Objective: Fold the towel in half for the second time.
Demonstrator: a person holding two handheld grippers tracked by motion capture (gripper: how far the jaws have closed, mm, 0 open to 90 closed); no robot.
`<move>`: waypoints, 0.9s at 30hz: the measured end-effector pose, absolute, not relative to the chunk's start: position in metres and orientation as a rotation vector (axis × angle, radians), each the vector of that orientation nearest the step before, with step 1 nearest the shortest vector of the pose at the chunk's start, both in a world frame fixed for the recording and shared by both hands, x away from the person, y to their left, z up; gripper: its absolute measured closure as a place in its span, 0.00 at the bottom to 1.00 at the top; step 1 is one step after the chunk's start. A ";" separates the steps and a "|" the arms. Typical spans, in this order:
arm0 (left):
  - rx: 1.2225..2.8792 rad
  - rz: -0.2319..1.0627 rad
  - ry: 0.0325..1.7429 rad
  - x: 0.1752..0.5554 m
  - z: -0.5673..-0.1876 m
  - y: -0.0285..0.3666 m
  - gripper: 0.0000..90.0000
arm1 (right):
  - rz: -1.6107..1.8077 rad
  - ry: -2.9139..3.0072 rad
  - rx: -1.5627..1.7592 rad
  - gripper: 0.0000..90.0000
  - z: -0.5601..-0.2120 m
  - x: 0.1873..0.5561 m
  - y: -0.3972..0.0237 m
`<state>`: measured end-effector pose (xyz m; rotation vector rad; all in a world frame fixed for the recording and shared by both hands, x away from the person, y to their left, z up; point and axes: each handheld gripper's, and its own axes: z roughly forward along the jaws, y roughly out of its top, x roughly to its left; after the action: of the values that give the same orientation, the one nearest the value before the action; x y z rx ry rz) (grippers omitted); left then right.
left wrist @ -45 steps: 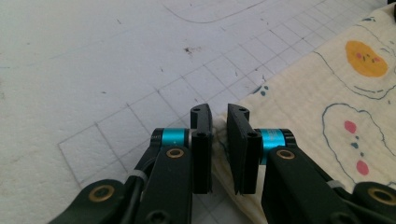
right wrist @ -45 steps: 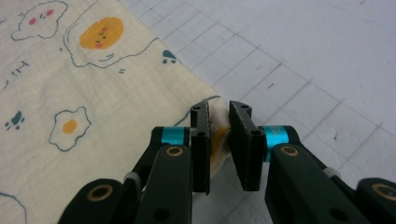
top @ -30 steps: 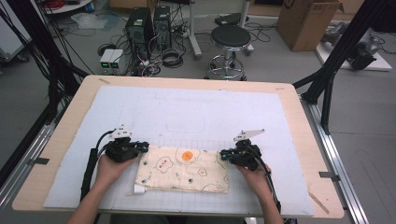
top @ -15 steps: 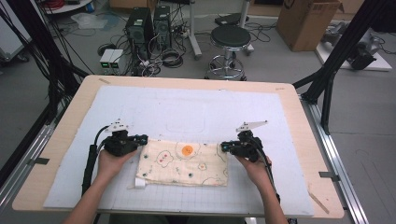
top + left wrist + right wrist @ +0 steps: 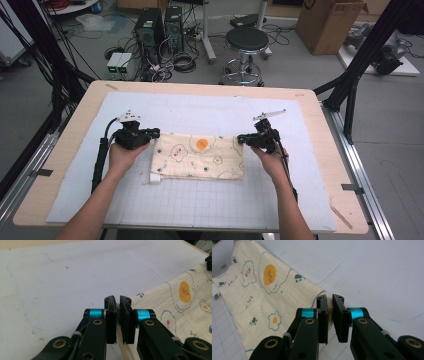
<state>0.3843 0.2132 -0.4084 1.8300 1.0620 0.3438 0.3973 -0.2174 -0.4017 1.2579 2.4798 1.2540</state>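
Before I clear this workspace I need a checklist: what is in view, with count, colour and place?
cloth: one, cream with egg and paw prints, middle of the mat, far corners pinched
mat: one, white with a grid, covering the table
table: one, light wood rim
stool: one, black seat, floor beyond the table
computer towers: two, black, floor at far left
cardboard box: one, brown, floor at far right
left claw: one, black, shut on the cloth's far left corner
right claw: one, black, shut on the cloth's far right corner
forearms: two, entering from the bottom edge

even bright light, soft shadows, slight blur.
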 end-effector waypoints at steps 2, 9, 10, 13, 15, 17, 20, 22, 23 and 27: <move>1.816 0.335 1.081 0.387 -0.412 0.214 0.93 | 1.260 2.461 1.280 0.93 -0.402 0.402 -0.218; 1.830 0.332 1.092 0.389 -0.417 0.213 0.93 | 1.264 2.448 1.333 0.93 -0.413 0.407 -0.217; 1.829 0.337 1.093 0.389 -0.417 0.213 0.93 | 1.277 2.442 1.335 0.93 -0.413 0.407 -0.217; 1.841 0.349 1.080 0.386 -0.416 0.213 0.93 | 1.301 2.434 1.333 0.93 -0.411 0.406 -0.218; 1.841 0.361 1.074 0.384 -0.415 0.213 0.93 | 1.307 2.436 1.312 0.93 -0.409 0.404 -0.218; 1.844 0.366 1.072 0.382 -0.416 0.214 0.93 | 1.302 2.441 1.300 0.93 -0.407 0.401 -0.217; 1.843 0.374 1.065 0.377 -0.415 0.216 0.93 | 1.322 2.446 1.262 0.93 -0.403 0.397 -0.215; 1.838 0.376 1.058 0.374 -0.416 0.217 0.93 | 1.321 2.450 1.237 0.93 -0.401 0.394 -0.214; 1.840 0.374 1.054 0.372 -0.416 0.217 0.93 | 1.315 2.455 1.240 0.93 -0.401 0.393 -0.214; 1.837 0.377 1.033 0.365 -0.417 0.216 0.93 | 1.302 2.463 1.244 0.93 -0.402 0.389 -0.216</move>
<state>0.3652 0.2162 -0.4170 1.8369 1.0327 0.3770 0.3894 -0.2161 -0.4024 1.2444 2.4626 1.3017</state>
